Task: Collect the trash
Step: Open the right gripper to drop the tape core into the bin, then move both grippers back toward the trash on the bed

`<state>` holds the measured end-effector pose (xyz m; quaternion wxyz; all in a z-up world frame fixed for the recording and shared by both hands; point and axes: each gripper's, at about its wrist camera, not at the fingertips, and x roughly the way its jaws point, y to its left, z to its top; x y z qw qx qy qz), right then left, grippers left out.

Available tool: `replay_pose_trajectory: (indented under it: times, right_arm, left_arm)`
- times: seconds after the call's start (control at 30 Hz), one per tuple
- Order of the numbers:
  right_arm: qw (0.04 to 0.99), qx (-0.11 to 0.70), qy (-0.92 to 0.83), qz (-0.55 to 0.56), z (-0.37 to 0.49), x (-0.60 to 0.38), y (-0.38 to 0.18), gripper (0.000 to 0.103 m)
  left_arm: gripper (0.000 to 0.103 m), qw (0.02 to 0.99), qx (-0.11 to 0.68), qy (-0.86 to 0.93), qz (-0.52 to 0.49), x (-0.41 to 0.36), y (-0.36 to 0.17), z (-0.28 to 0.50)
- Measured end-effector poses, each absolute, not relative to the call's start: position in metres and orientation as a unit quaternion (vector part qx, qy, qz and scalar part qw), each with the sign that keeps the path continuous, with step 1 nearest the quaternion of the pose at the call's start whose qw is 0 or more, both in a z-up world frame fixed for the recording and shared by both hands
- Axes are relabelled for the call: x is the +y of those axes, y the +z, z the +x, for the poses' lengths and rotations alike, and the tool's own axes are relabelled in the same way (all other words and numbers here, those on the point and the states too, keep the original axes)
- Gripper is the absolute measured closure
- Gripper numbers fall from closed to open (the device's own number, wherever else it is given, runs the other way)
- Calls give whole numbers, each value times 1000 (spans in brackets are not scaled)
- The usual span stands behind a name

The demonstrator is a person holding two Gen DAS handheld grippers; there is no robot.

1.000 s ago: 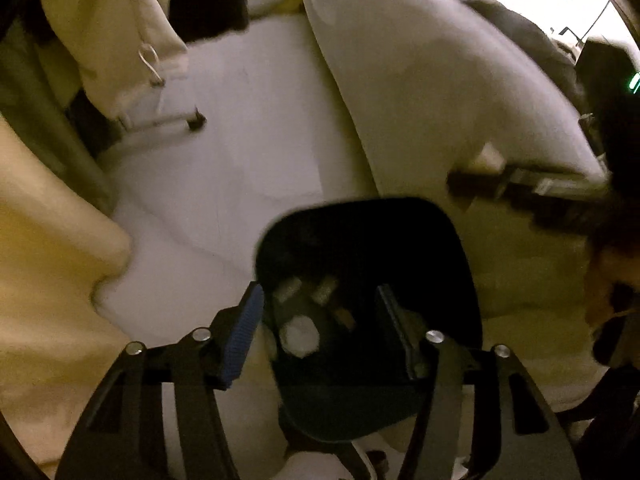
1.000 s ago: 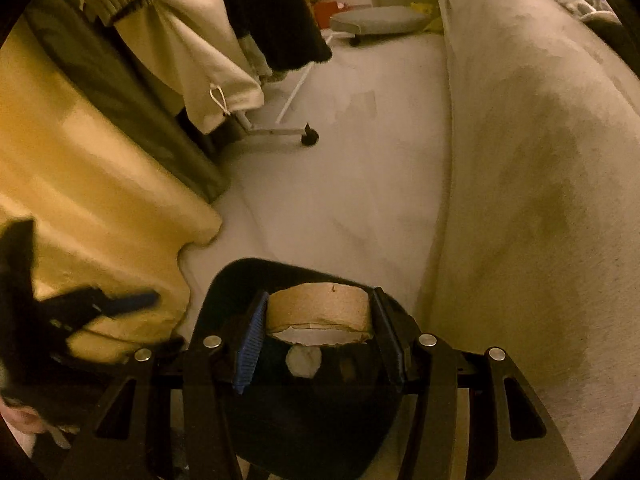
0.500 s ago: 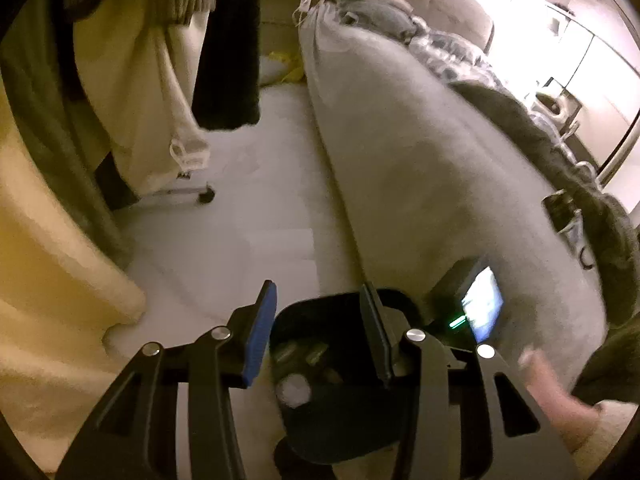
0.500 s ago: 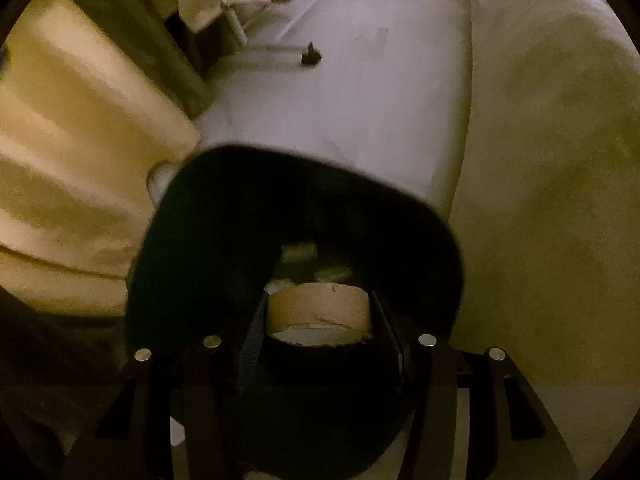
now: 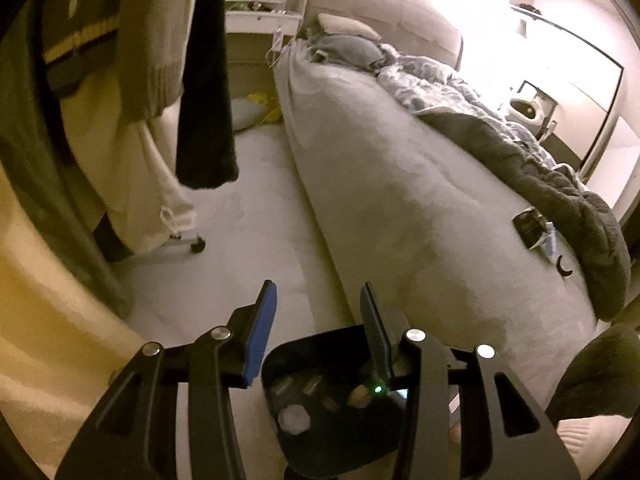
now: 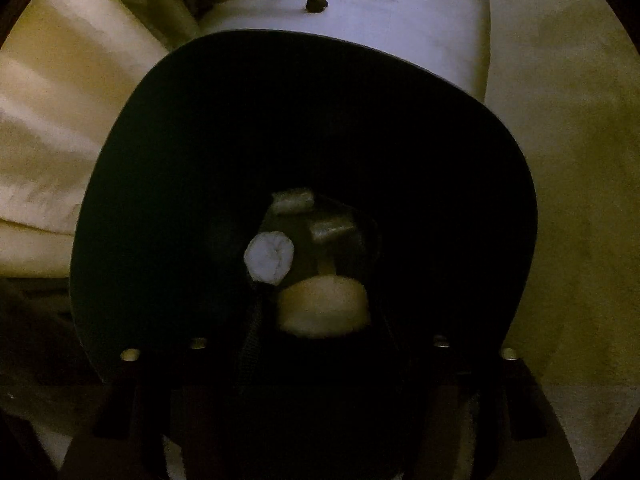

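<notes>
Because the right gripper (image 6: 320, 320) reaches down inside the mouth of the black bin (image 6: 168, 160), the coming release turns on one thing: the cardboard tape roll (image 6: 322, 306) sits straight ahead between its fingers, directly over the bin's floor. Those fingers are lost in shadow, so I cannot tell for sure whether they grip the roll or have let go; it lies right at their tips, its round face turned toward the camera and its axis running along the fingers. Just beyond it rest a crumpled white wad (image 6: 269, 258) and two small wrappers (image 6: 294, 201), all on the bin floor. This arm is by far the nearer to the trash.

Outward, the left gripper (image 5: 316, 332) hangs above the bin's far rim, jaws set wide and empty, aimed over the floor beside the bed (image 5: 400, 200). On the bedcover, well apart to the right, lie a small dark packet (image 5: 530, 226) and other bits, probably the next trash.
</notes>
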<state>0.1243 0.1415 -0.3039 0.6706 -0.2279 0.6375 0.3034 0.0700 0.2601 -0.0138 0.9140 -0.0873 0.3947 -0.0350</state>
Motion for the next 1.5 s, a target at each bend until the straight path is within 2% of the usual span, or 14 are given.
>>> replay_pose_trajectory:
  times: [0.07, 0.17, 0.47, 0.8, 1.07, 1.23, 1.5]
  right_arm:
    - [673, 633, 304, -232, 122, 140, -301, 24]
    - [674, 631, 304, -236, 120, 136, -301, 20]
    - [696, 606, 320, -214, 121, 123, -281, 20]
    - [744, 544, 354, -160, 124, 97, -202, 18]
    - [784, 494, 340, -159, 134, 54, -152, 17]
    - [808, 475, 321, -140, 147, 17, -132, 17]
    - [843, 441, 292, -103, 163, -39, -102, 15]
  left_arm:
    - [57, 915, 393, -38, -87, 257, -11, 73]
    - [55, 916, 388, -44, -88, 249, -5, 78]
    - [42, 931, 355, -65, -54, 214, 22, 86]
    - [27, 940, 322, -95, -59, 177, 39, 102]
    - [16, 943, 307, -107, -70, 151, 48, 117]
    - [11, 943, 303, -115, -70, 132, 49, 127]
    - [9, 942, 303, -133, -56, 95, 44, 141]
